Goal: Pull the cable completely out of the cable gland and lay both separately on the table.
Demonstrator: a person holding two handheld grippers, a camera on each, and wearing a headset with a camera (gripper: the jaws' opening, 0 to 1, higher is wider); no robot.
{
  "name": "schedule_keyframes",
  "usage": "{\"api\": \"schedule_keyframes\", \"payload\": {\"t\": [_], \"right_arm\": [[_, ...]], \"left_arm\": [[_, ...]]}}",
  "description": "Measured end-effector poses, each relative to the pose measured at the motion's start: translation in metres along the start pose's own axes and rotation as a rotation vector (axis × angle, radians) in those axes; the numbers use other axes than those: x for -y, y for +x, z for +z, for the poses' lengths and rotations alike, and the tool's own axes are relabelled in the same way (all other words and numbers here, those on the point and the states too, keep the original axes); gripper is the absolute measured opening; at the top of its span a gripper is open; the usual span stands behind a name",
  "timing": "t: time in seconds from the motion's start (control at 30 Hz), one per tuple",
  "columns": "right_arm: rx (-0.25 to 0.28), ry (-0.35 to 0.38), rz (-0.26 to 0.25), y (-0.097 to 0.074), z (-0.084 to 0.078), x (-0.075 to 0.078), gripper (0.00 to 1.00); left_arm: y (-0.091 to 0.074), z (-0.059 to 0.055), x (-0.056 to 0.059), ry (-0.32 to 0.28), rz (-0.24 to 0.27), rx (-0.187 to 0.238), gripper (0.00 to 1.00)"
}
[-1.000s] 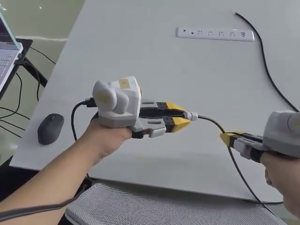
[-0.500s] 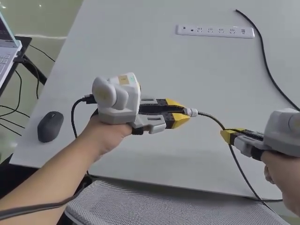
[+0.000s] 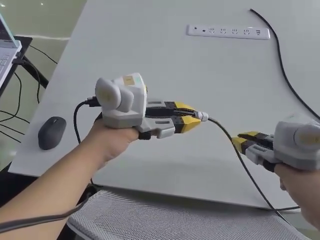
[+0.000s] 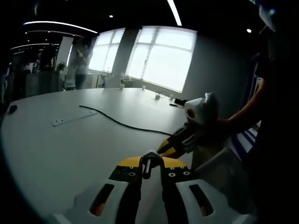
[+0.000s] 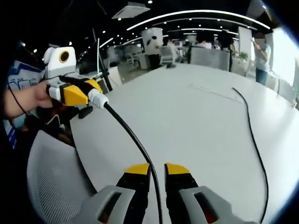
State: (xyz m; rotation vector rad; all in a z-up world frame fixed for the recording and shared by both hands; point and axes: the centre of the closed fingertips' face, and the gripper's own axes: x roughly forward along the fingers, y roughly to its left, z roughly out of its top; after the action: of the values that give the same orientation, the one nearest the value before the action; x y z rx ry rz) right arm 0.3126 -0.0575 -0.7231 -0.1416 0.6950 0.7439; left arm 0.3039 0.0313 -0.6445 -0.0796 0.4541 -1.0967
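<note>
My left gripper (image 3: pixel 198 117) is held above the table's near edge, shut on a small white cable gland (image 3: pixel 202 116); the gland (image 4: pixel 150 161) sits between its yellow jaw tips. A black cable (image 3: pixel 227 137) leaves the gland and hangs down to the right, past the table edge. My right gripper (image 3: pixel 240 141) is lower right of the gland. Its jaws stand slightly apart with the cable (image 5: pixel 156 186) running between them. In the right gripper view the left gripper (image 5: pixel 86 95) holds the gland (image 5: pixel 97 99) at upper left.
A white power strip (image 3: pixel 227 32) lies at the far side of the grey table (image 3: pixel 150 60), and its black cord (image 3: pixel 282 65) runs along the right. A dark mouse (image 3: pixel 52 132) sits at the left corner. A mesh chair seat (image 3: pixel 165 217) is below the near edge.
The left gripper with the gland has drifted slightly left and up. The right gripper's jaws, which looked closed on the cable, now stand a little apart.
</note>
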Motion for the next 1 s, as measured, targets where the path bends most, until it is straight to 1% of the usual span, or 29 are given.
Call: {"api": "schedule_keyframes", "payload": {"t": [0.07, 0.1, 0.17, 0.2, 0.23, 0.27, 0.3, 0.33, 0.37, 0.4, 0.47, 0.5, 0.57, 0.67, 0.7, 0.73, 0.8, 0.9, 1.0], "right_arm": [[-0.001, -0.018, 0.006, -0.001, 0.003, -0.003, 0.12], [0.006, -0.043, 0.010, -0.002, 0.007, -0.005, 0.13], [0.030, -0.119, 0.028, -0.001, 0.016, -0.008, 0.15], [0.031, -0.145, 0.034, -0.001, 0.018, -0.011, 0.16], [0.033, -0.189, 0.042, -0.002, 0.022, -0.016, 0.17], [0.051, -0.185, 0.055, -0.003, 0.027, -0.020, 0.18], [0.087, -0.130, 0.093, -0.004, 0.036, -0.029, 0.19], [0.094, -0.114, 0.104, -0.005, 0.040, -0.032, 0.20], [0.093, -0.136, 0.093, -0.006, 0.044, -0.031, 0.20], [0.106, -0.195, 0.095, -0.006, 0.050, -0.034, 0.20], [0.101, -0.243, 0.104, -0.004, 0.055, -0.039, 0.19], [0.103, -0.235, 0.109, -0.003, 0.056, -0.042, 0.20], [0.089, -0.255, 0.145, 0.001, 0.056, -0.048, 0.19], [0.072, -0.379, 0.130, 0.003, 0.057, -0.050, 0.16], [0.076, -0.397, 0.135, 0.004, 0.057, -0.051, 0.15], [0.077, -0.393, 0.138, 0.005, 0.057, -0.053, 0.15], [0.072, -0.418, 0.146, 0.007, 0.056, -0.056, 0.14], [0.075, -0.435, 0.157, 0.009, 0.059, -0.060, 0.11], [0.081, -0.468, 0.165, 0.010, 0.061, -0.065, 0.08]], "left_arm": [[0.000, 0.000, 0.001, -0.003, -0.002, 0.000, 0.15], [0.000, 0.000, 0.001, -0.001, -0.002, -0.001, 0.15], [0.000, -0.001, 0.001, -0.003, -0.002, -0.004, 0.15], [0.000, -0.001, 0.001, -0.003, -0.003, -0.005, 0.15], [0.000, -0.002, 0.001, -0.002, -0.002, -0.006, 0.15], [0.000, -0.002, 0.001, -0.004, -0.003, -0.006, 0.15], [0.000, -0.002, 0.002, -0.011, -0.004, -0.009, 0.15], [0.000, -0.003, 0.002, -0.010, -0.004, -0.009, 0.15], [0.000, -0.003, 0.002, -0.009, -0.004, -0.010, 0.15], [0.000, -0.002, 0.002, -0.008, -0.004, -0.008, 0.15], [0.000, -0.002, 0.003, -0.007, -0.004, -0.007, 0.15], [0.000, -0.001, 0.003, -0.005, -0.003, -0.005, 0.15], [-0.001, -0.001, 0.004, -0.006, -0.003, -0.003, 0.15], [-0.001, -0.001, 0.004, -0.006, -0.002, -0.003, 0.15], [-0.001, -0.001, 0.004, -0.006, -0.001, -0.004, 0.15], [-0.001, -0.002, 0.004, -0.007, -0.001, -0.005, 0.15], [-0.001, -0.002, 0.004, -0.007, 0.000, -0.005, 0.15], [-0.001, -0.002, 0.006, -0.008, -0.002, -0.003, 0.15], [-0.001, -0.003, 0.007, -0.006, -0.003, -0.007, 0.15]]}}
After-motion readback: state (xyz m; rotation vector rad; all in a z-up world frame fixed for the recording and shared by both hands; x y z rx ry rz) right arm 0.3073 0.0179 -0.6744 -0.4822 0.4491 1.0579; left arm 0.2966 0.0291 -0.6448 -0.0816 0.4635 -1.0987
